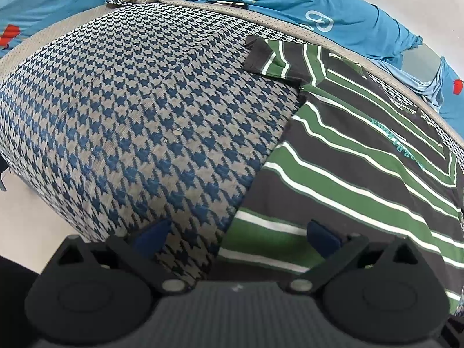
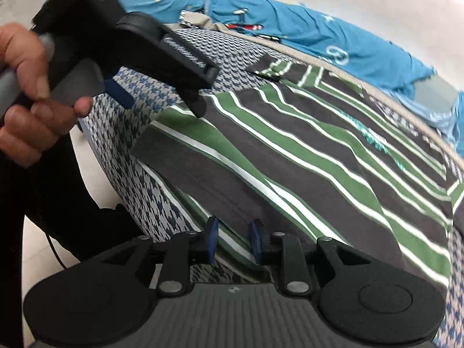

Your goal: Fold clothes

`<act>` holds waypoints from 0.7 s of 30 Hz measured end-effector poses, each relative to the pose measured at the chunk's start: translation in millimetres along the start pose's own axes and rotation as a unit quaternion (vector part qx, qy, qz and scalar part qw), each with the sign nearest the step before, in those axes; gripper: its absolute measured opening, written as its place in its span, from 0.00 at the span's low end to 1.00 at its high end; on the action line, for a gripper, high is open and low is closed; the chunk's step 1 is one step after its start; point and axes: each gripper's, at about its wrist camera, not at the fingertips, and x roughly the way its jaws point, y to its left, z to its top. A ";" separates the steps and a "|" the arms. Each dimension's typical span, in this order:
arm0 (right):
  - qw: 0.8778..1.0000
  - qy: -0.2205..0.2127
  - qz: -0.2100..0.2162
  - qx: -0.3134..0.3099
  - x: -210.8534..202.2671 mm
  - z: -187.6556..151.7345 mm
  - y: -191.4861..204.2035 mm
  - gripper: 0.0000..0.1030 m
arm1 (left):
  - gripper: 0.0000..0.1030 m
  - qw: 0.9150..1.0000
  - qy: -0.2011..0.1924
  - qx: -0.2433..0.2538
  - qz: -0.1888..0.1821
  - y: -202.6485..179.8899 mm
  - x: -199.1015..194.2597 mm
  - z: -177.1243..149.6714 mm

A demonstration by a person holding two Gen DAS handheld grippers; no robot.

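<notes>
Nearby — striped shirt point(image 2: 290, 150) edge, folded

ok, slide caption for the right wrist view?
Right gripper open over the folded striped shirt; left gripper at its far corner.

Both views are bright and evenly lit, with soft, diffuse light and no hard shadows; only faint shade sits under the folded edge of the striped shirt point(image 2: 290, 150). The fisheye lens bends straight lines strongly (most toward the rim), and black corners show at 1 o'clock and 11 o'clock. The left wrist view is sharp on the houndstooth cloth point(image 1: 150, 110). The right wrist view is smeared by motion toward 3 o'clock, and the hand point(image 2: 26, 87) at 9 o'clock is soft. No glare.
</notes>
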 end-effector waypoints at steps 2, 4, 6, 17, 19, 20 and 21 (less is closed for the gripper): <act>1.000 -0.005 -0.010 -0.021 2.9 0.9 6.2 0.23 | 1.00 1.000 0.001 0.000 0.001 -0.1 0.7 0.0; 0.999 -0.008 -0.022 -0.045 6.3 1.1 12.9 0.22 | 1.00 1.000 0.002 0.001 0.001 0.3 1.6 0.0; 0.997 -0.010 -0.029 -0.065 8.8 0.1 16.8 0.22 | 1.00 1.000 0.003 0.000 0.002 1.2 2.3 -0.3; 0.999 -0.017 -0.024 -0.041 7.1 2.9 7.3 0.04 | 1.00 1.000 0.001 -0.010 0.007 8.4 3.5 -0.8; 1.000 -0.015 -0.005 -0.025 1.3 3.9 4.1 0.04 | 1.00 1.000 -0.001 -0.014 0.009 9.9 2.7 -0.3; 1.000 -0.015 0.007 -0.020 -1.5 4.4 3.0 0.04 | 1.00 1.000 -0.002 -0.016 0.009 10.7 2.4 -0.3; 1.000 -0.016 0.020 -0.015 -4.2 4.9 2.0 0.04 | 1.00 1.000 -0.003 -0.019 0.010 11.5 2.2 -0.2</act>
